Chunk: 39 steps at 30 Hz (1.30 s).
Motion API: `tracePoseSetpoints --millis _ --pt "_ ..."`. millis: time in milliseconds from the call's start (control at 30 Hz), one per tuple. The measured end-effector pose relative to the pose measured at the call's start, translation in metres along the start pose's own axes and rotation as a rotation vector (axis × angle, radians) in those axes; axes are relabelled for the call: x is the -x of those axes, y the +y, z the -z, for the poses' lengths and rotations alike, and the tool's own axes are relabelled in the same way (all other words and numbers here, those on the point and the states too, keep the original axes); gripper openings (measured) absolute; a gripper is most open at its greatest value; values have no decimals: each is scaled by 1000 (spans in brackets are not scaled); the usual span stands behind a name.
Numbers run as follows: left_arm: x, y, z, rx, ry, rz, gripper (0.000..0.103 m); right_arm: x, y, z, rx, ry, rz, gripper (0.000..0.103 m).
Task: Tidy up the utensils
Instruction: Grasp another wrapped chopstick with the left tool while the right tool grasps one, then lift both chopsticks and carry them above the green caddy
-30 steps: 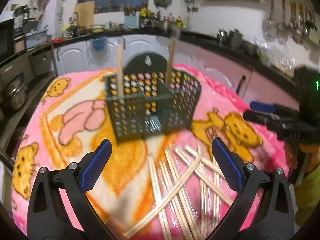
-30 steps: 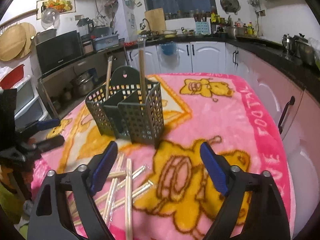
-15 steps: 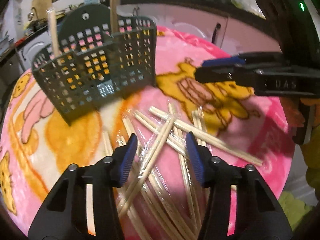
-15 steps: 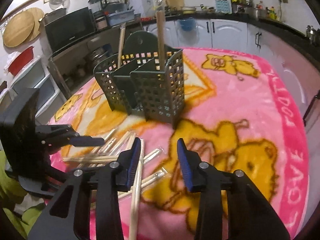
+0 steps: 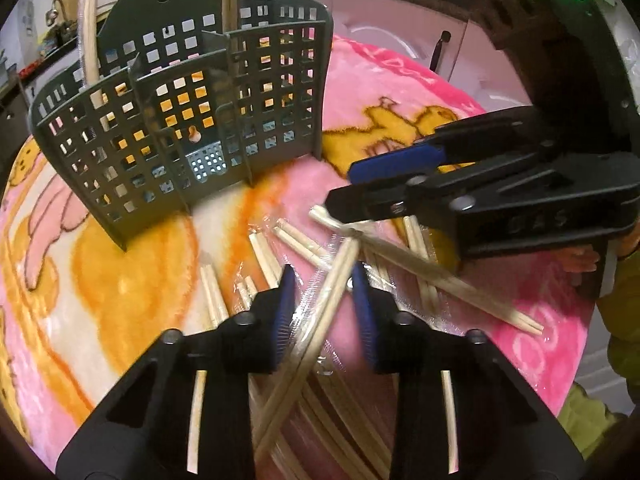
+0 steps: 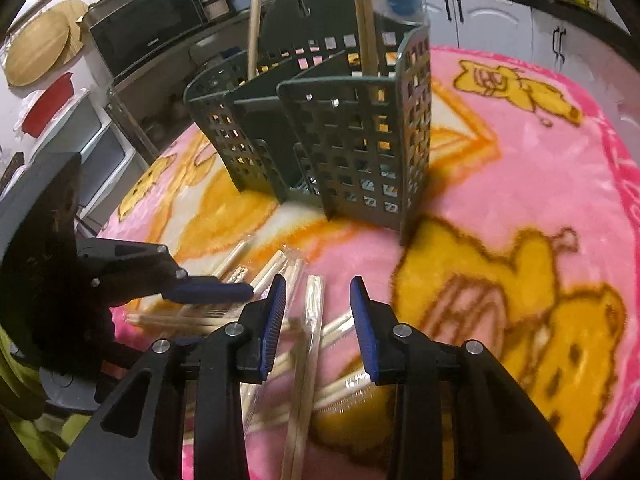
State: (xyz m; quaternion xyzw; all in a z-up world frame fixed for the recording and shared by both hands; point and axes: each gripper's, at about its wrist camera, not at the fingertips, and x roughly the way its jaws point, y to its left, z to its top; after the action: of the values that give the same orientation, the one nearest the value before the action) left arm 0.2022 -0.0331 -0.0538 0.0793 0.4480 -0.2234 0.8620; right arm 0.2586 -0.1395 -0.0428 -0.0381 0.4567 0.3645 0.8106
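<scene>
Wrapped wooden chopstick pairs [image 5: 420,272] lie in a loose pile on the blanket in front of a dark green perforated caddy [image 5: 180,128]. One wrapped pair [image 5: 90,40] stands in the caddy's left compartment and another [image 5: 232,0] in its right. My left gripper [image 5: 323,312] is low over the pile with its jaws closing around a slanted pair [image 5: 332,280]; small gaps still show beside the pads. My right gripper [image 6: 316,320] straddles another wrapped pair [image 6: 313,312] without touching it. In the left wrist view the right gripper [image 5: 340,190] reaches in from the right.
A pink blanket with yellow cartoon bears [image 6: 520,300] covers the table. The caddy [image 6: 340,140] stands just behind the pile. Dark counters, white cabinets [image 6: 500,20] and a microwave [image 6: 148,36] ring the table. A yellow-green sleeve [image 5: 624,280] shows at the right.
Both grippers have dropped toward the chopstick pile and narrowed their jaws from wide apart. Each now has a wrapped pair between its fingers. The right gripper has come in close beside the left.
</scene>
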Motion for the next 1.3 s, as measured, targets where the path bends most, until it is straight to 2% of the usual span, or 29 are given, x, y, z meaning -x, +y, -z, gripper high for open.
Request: tracePoseSetpoints --millis 133,233,400,500,533,600,633,933,1233,1300 --pt "-4 -3 -5 -17 5 6 14 -9 -3 -4 -5 21 -9 32" --pt "-4 -6 -3 -33 8 9 5 -17 -4 -8 -13 40 -19 30" --pt "-6 -7 -2 -38 19 -1 3 -27 -9 -14 -32 71 -37 27" --pt "-3 -4 2 -30 16 1 3 -35 -7 -16 -33 86 -35 19" --pt "-3 -3 3 -30 15 0 3 -37 -6 -16 -28 89 -32 11" --pt "-2 -1 3 -25 13 -5 3 -36 -7 -16 -31 85 -31 9" --pt "0 0 4 -22 11 -2 3 -33 -6 -16 -29 76 -30 6" --pt "25 13 -6 31 -62 -1 3 17 1 -20 -21 -79 -6 6" --pt "75 25 -34 87 -214 -6 3 89 19 -27 20 -287 23 5" --pt "87 32 -42 124 -260 0 3 102 24 -28 35 -322 19 5"
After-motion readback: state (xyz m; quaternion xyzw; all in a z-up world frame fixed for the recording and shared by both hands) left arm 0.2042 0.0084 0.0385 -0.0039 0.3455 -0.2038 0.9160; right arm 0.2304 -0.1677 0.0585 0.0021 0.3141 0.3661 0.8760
